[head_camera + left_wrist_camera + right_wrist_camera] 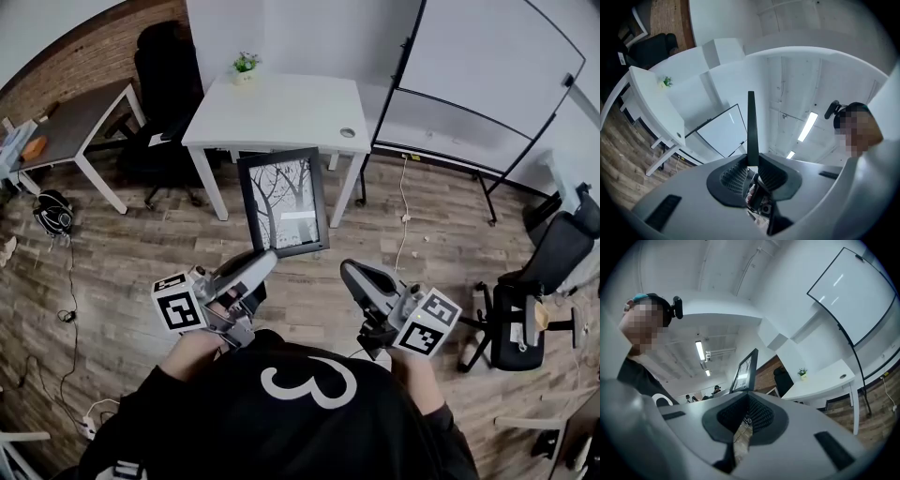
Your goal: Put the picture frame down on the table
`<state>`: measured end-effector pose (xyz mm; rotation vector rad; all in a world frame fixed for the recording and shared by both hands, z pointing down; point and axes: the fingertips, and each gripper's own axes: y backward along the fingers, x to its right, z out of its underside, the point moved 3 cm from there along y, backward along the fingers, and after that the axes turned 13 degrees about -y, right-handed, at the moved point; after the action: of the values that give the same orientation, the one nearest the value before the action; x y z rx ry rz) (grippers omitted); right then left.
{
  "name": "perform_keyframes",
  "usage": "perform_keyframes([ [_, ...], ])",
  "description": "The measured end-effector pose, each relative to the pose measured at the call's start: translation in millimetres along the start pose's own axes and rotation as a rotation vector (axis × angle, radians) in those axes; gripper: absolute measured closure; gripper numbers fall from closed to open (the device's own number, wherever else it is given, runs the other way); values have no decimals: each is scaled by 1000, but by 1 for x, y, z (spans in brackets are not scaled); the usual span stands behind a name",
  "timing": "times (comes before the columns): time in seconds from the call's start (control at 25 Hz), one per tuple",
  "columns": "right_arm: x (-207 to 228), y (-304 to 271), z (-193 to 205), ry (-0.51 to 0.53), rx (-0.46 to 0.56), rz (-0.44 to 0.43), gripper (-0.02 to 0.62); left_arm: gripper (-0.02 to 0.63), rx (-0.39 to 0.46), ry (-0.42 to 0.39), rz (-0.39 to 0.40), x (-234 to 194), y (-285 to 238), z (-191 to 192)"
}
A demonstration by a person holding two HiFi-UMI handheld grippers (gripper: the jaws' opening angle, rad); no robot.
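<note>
- The left tongs (265, 260) are closed narrowly on the picture frame (283, 202), gripping it at its lower left corner
- In the left gripper view the frame (751, 124) stands edge-on, a thin dark strip rising from between the two ribbed pads (733, 177), which press on it from either side
- The picture frame hangs in the air over the wooden floor (141, 253) — it does not touch the white surface (281, 112), which stands just beyond it
- It is tilted only a little from upright, and its glass side with a bare-tree print faces the person
- The right tongs (350, 270) are apart from the frame, at its lower right, their jaws drawn together with nothing between them
- In the right gripper view the frame (746, 365) shows beyond those tongs (749, 397), untouched by them
- A small potted plant (246, 66) stands at the far edge of the surface, and a whiteboard (487, 75) on a stand is just to the right of the surface
</note>
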<state>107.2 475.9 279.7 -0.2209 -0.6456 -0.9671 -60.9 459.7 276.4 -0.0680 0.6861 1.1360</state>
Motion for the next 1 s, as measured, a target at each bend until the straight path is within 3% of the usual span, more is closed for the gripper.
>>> perform_keyframes([
  [0.52,32,-21,10,-65,-3,39,572,526,-5,45,-29,-39,4,4],
  [1.0,98,-112,-25,-98,-25,78,572,526,31,81,-7,-142,-13,-59],
])
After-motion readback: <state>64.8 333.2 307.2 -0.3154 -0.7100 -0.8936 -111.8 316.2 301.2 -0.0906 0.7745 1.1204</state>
